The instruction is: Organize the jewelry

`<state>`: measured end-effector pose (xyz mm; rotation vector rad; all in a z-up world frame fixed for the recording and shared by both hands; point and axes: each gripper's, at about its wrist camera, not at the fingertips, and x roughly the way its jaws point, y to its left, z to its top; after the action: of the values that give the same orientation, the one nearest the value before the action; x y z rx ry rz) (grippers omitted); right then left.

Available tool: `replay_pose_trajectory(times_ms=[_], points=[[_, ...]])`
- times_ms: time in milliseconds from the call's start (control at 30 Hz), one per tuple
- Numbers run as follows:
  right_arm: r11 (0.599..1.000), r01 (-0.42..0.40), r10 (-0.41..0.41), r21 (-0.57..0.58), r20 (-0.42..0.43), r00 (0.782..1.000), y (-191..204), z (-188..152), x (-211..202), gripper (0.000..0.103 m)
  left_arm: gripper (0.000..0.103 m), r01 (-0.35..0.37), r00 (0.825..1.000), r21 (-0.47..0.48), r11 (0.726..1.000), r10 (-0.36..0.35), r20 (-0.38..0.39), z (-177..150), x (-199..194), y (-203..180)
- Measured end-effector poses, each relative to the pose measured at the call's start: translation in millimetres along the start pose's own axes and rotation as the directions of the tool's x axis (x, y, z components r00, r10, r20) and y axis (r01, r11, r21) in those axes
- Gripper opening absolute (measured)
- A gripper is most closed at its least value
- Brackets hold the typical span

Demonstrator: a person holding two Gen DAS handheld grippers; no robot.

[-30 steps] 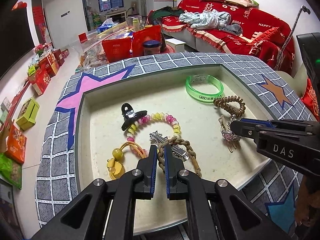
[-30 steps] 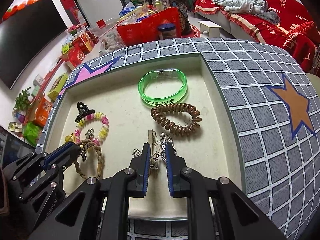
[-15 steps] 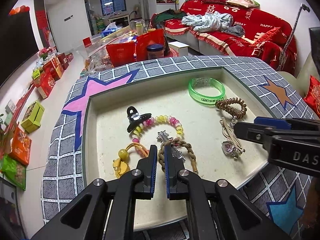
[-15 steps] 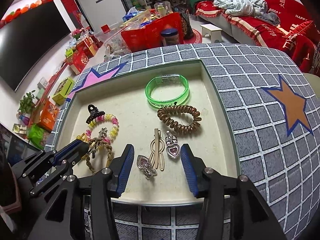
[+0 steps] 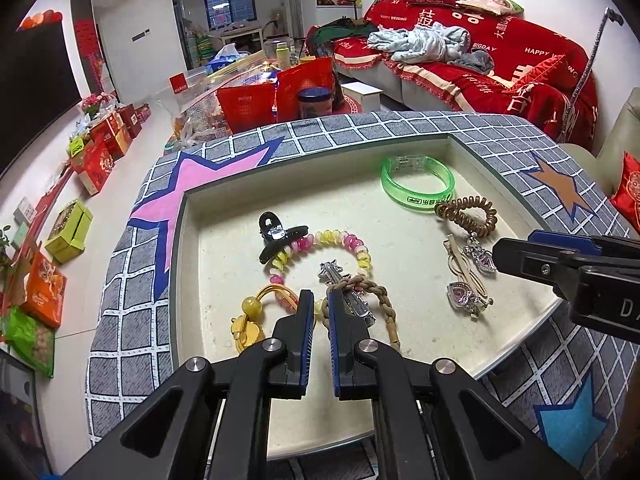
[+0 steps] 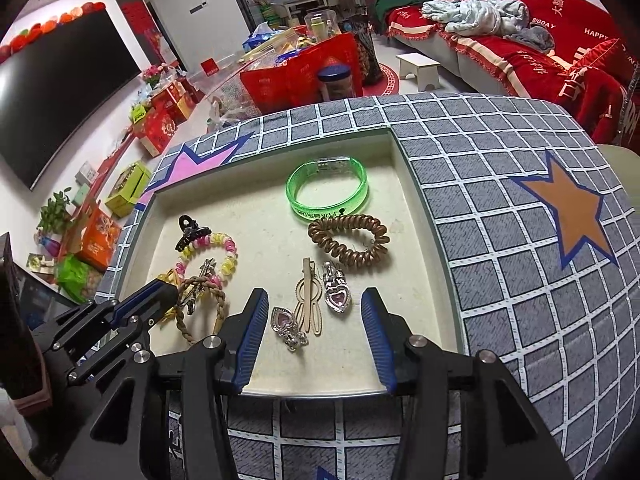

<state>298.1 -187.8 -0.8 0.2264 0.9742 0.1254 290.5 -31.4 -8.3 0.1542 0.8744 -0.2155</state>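
A cream tray (image 5: 224, 264) (image 6: 404, 280) holds the jewelry. On its right lie a green bangle (image 5: 416, 186) (image 6: 327, 192), a brown coil hair tie (image 5: 466, 216) (image 6: 348, 242), a gold clip (image 6: 308, 300) and two heart clips (image 6: 338, 294). On its left lie a black claw clip (image 5: 278, 236), a bead bracelet (image 5: 320, 248) (image 6: 208, 254), a silver clip (image 5: 348, 296), a braided loop (image 5: 380, 300) and a yellow hair tie (image 5: 252, 314). My left gripper (image 5: 319, 306) is shut and empty over the braided loop. My right gripper (image 6: 314, 322) is open and empty above the heart clips.
The tray sits sunk in a grey checked cover with stars (image 6: 520, 220). Beyond it are red bags (image 5: 276, 96), boxes on the floor (image 5: 68, 232) and a red sofa (image 5: 500, 60).
My right gripper opened wide and drew back from the clips, which stay on the tray. My left gripper stayed shut and pulled back slightly.
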Motion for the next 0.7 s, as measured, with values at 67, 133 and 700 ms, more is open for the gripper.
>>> replay_pose_trajectory(times_ms=[67, 133, 700], points=[[1.000, 0.000, 0.000, 0.002, 0.004, 1.000, 0.1, -0.1, -1.5, 0.052, 0.025, -0.006, 1.000, -0.001, 1.000, 0.006, 0.001, 0.5, -0.2, 0.0], [1.000, 0.000, 0.000, 0.002, 0.006, 1.000, -0.1, 0.2, -2.9, 0.052, 0.025, -0.013, 1.000, -0.003, 1.000, 0.013, 0.001, 0.9, -0.1, 0.2], [1.000, 0.013, -0.013, -0.013, 0.019, 1.000, -2.4, 2.6, -11.2, 0.052, 0.103, -0.171, 0.980, -0.018, 0.985, 0.172, 0.101, 5.0, -15.0, 8.0]])
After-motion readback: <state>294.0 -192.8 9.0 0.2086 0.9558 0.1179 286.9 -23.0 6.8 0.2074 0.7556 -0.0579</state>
